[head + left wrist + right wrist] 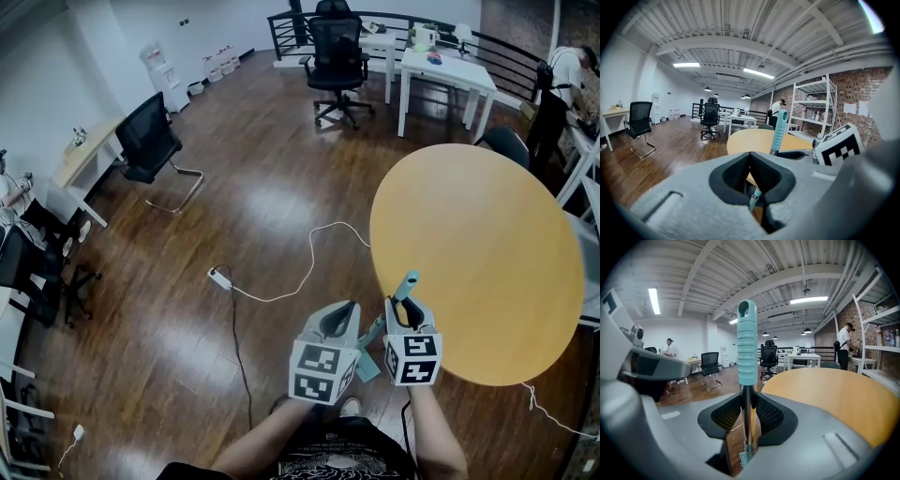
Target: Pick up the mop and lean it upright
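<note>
The mop stands nearly upright beside the round wooden table. Its teal ribbed handle rises above my right gripper, which is shut on the metal pole just below the handle. The pole runs down between the two grippers to a teal fitting; the mop head is hidden. My left gripper hovers close to the left of the pole, its pads together with nothing between them. In the left gripper view the handle shows to the right, beyond the jaws.
A white power strip with its cable lies on the wooden floor ahead to the left. Black office chairs and white desks stand further off. A person stands by shelves at far right.
</note>
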The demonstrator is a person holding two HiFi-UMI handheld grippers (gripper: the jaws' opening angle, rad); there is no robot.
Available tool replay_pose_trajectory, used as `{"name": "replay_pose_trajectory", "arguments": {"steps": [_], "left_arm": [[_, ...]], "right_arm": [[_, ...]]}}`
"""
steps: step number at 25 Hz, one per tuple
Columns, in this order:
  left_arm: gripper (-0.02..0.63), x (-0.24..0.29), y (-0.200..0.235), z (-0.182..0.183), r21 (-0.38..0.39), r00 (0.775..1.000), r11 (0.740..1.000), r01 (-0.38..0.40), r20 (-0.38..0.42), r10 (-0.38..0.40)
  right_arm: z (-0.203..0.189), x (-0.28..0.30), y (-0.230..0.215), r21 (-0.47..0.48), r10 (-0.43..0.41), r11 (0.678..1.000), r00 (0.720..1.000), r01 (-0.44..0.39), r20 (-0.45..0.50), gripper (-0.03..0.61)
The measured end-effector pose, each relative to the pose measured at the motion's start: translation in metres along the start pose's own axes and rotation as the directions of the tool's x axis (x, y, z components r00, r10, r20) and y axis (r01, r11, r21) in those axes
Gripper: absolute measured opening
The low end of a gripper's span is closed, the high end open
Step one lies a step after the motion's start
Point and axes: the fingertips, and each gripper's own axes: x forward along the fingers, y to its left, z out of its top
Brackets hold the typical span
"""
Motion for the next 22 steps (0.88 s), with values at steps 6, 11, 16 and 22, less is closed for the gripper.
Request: {"name": "replay_pose_trajectory", "arguments": {"steps": [6,11,16,22], "left_arm": [[0.003,0.001,-0.003,0.003,0.006,1.000,1.000,0.005,0.000,-0.005],[0.003,0.004,-0.004,0.002,0.010,1.000,1.000,0.006,-0.005,-0.006],[0.003,0.003,-0.002,0.002,0.009,1.000,1.000,0.002,-0.005,-0.002],[0.003,0.002,-0.006,0.000,0.009,1.000,1.000,0.003,-0.004,-0.003]], "right_arm": [[0.003,0.001,-0.029,0.018,-0.063,0.998,0.998,0.063,0.002,0.104],[0.003,0.004,-0.037,0.016,-0.077,0.997,0.997,0.077,0.009,0.106],[0.000,0.004,-0.035,0.000,-0.076,0.997,0.997,0.076,0.013,0.109],[-0.008,0.003,-0.031,0.002,-0.052,0.999,0.999,0.052,0.001,0.126]]}}
